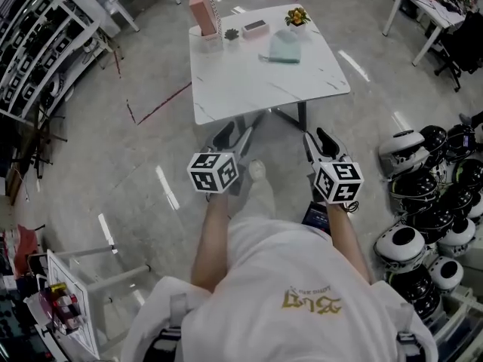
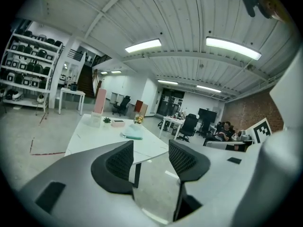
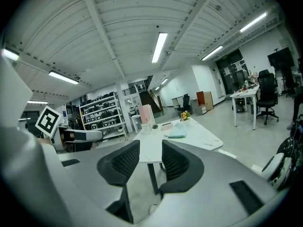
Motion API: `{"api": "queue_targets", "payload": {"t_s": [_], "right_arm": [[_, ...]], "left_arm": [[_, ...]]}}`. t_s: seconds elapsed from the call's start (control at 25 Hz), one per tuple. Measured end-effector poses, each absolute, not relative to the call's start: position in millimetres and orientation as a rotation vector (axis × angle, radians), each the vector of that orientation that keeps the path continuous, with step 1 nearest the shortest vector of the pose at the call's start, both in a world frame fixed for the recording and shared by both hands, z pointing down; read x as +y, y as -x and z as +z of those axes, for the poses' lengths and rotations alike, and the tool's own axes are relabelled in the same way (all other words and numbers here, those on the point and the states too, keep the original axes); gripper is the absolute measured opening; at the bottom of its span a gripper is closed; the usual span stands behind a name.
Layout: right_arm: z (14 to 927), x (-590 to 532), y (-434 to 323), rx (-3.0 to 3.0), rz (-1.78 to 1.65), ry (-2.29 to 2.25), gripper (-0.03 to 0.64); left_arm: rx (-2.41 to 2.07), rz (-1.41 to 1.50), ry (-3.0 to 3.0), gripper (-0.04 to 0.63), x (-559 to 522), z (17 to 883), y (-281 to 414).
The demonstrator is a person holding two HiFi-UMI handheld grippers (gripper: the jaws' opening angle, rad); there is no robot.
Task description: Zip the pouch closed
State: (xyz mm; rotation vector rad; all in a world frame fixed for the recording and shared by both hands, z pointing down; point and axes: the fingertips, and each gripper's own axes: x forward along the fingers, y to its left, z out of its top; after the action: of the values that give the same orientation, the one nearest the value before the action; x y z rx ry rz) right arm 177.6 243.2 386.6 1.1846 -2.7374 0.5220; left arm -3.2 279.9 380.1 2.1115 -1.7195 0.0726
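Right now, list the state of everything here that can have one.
left claw: open, empty, short of the table.
right claw: open, empty.
pouch: lying flat on the table, untouched; zip too small to tell.
pink box: standing upright.
flower pot: upright.

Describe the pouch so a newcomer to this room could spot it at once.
Find the white table in the open middle of the room. Small things cluster at its far end: a tall pink board, a tiny green plant, a flat pink case and yellow flowers. The pouch is the pale mint, soft one lying flat just this side of the flowers.
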Motion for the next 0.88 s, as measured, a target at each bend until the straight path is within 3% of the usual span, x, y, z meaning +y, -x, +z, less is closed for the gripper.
{"api": "queue_targets", "payload": {"t_s": [0.88], "right_arm": [[466.3,-49.1,-29.7,-2.459,0.695,-1.248,0.152]], "left_arm": [[-1.446,0.251,-2.148,0.242,-48.9,452.4,144.7]]}}
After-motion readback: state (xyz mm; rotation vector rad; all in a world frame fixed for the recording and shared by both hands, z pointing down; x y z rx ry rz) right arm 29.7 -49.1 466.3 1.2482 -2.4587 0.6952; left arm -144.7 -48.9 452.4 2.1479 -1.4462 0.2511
